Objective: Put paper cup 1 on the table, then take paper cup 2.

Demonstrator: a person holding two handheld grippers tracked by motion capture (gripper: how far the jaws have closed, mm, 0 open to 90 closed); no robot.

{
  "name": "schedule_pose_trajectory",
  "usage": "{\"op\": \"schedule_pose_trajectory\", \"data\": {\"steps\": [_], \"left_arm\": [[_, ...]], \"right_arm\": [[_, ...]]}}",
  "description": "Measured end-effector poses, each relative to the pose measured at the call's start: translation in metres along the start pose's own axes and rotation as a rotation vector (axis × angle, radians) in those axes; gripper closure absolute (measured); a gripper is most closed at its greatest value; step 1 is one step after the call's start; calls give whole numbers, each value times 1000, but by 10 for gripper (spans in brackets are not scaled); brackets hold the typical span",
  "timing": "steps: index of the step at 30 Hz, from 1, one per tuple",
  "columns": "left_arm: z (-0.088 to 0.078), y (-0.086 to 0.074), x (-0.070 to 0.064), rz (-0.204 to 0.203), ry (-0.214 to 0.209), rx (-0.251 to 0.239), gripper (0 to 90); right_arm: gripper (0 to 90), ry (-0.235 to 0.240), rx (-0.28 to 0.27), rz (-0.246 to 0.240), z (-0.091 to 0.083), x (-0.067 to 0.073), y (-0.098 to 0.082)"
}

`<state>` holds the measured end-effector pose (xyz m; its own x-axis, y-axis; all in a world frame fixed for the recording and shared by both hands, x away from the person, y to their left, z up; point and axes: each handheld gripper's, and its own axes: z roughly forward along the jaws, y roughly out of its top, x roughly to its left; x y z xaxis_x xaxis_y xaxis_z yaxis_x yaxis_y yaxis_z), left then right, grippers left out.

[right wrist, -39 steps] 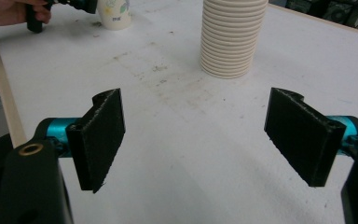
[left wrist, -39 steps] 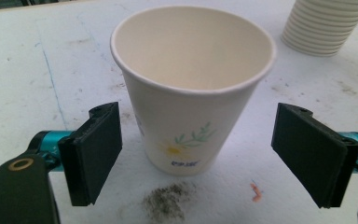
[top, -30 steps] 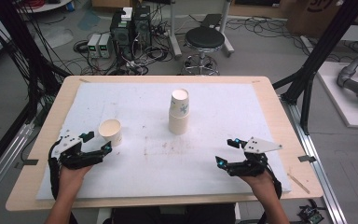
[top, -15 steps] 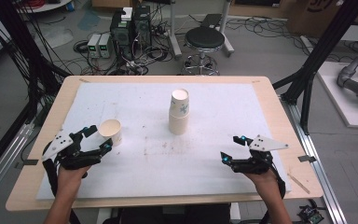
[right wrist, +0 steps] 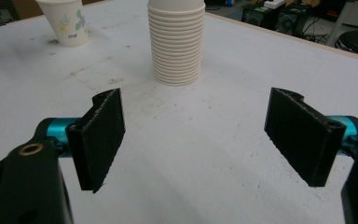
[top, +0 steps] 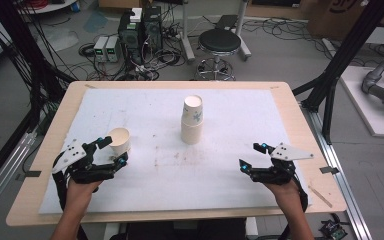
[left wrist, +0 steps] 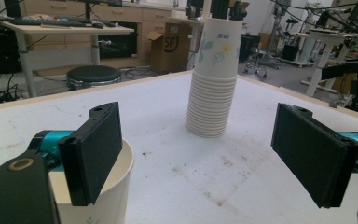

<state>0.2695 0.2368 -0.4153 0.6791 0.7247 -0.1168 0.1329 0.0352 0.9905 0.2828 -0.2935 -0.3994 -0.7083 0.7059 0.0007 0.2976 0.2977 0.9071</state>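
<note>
On the white mat (top: 145,105) that covers the table (top: 290,107), we find two items: a single paper cup (top: 119,140) standing upright near the left side, and a stack of paper cups (top: 192,120) standing upright at the middle, well apart from it.

We hold the left gripper (top: 110,151) just beside the single paper cup. Its jaws are spread wide. From the left gripper view, one jaw stands at the cup's rim (left wrist: 121,158), in front of it, while the other jaw is far off to the side; nothing is clamped. We cannot tell whether that near jaw touches the rim.

We hold the right gripper (top: 252,156) low over the mat near the front right, well apart from both cup items. Its jaws are likewise spread wide, with bare mat between them. The right gripper view shows the stack (right wrist: 176,42) ahead and the single cup (right wrist: 65,21) beyond, to the left.
</note>
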Motion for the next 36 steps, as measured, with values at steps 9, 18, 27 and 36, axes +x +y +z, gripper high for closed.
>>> {"op": "schedule_pose_trajectory", "data": {"steps": [9, 18, 27, 36], "left_arm": [[4, -3, -2, -3, -16, 14, 164], [6, -9, -5, 1, -21, 45, 164], [22, -3, -16, 11, -70, 74, 165], [54, 19, -25, 30, -151, 130, 165]], "right_arm": [[204, -3, -5, -5, 0, 0, 1], [204, -2, -1, -4, 1, -3, 0], [204, 7, 9, 15, -3, -7, -4], [204, 6, 21, 5, -2, -7, -3]]}}
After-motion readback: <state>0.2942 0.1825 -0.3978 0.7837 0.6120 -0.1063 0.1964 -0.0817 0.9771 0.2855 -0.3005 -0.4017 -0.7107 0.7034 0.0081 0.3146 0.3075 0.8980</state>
